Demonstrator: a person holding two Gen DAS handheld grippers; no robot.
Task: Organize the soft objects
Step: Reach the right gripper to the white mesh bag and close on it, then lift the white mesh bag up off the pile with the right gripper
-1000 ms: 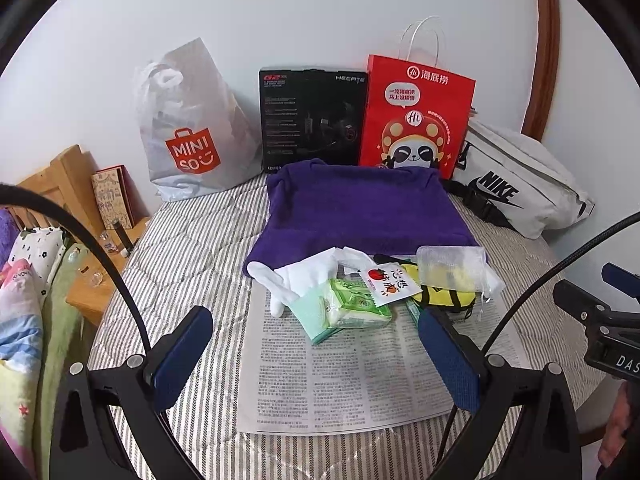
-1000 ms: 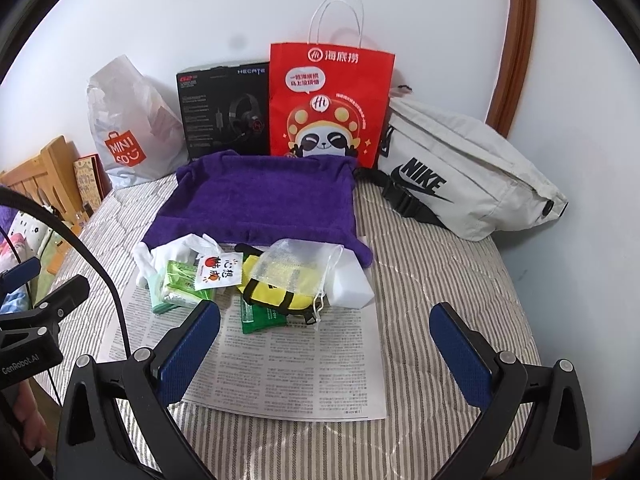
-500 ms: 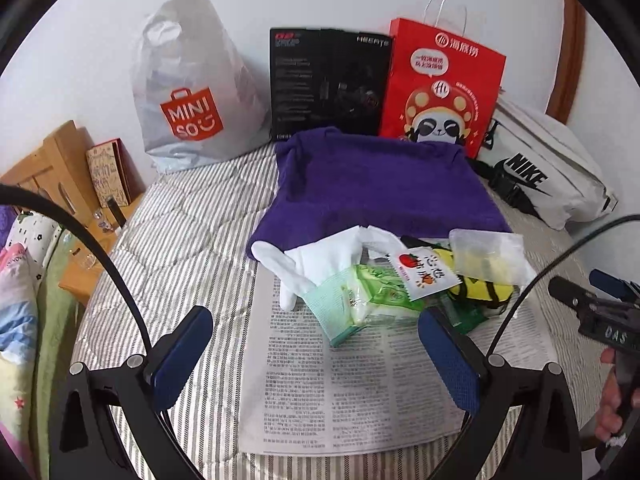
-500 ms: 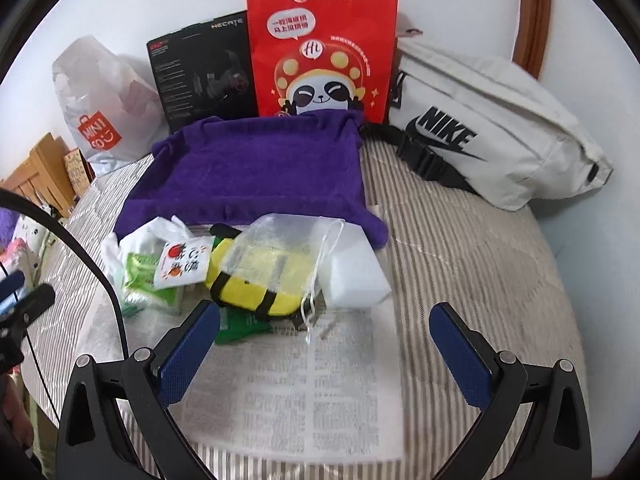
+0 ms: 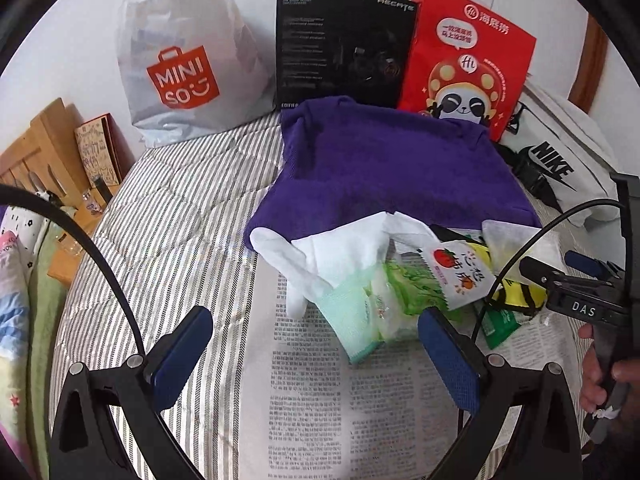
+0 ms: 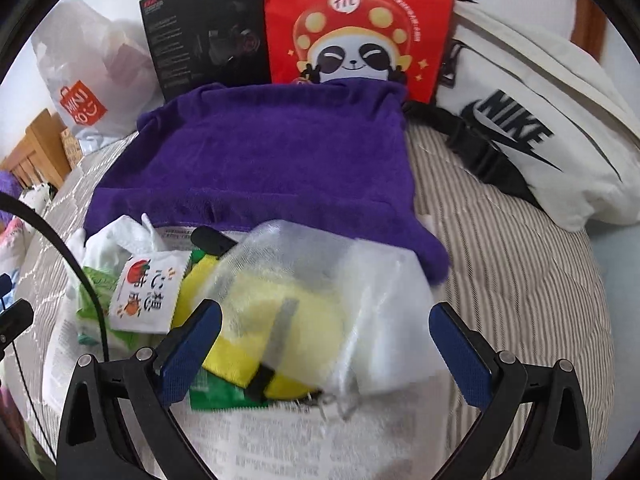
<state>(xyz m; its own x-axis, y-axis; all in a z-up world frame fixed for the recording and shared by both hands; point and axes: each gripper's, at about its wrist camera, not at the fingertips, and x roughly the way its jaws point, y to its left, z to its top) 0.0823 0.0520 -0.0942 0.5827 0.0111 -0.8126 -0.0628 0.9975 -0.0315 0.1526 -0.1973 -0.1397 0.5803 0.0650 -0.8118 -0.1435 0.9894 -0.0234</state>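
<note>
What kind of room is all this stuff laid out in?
Most likely a bedroom: the things lie on a striped quilted mattress, a wooden headboard stands at one end, and patterned bedding lies beside it.

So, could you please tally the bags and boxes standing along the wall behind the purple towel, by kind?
Plastic shopping bags: 1, the Miniso bag
Paper gift bags: 1, the red panda bag
Fabric bags: 1, the white Nike bag
Boxes: 1, the black headset box
Total: 4
</note>
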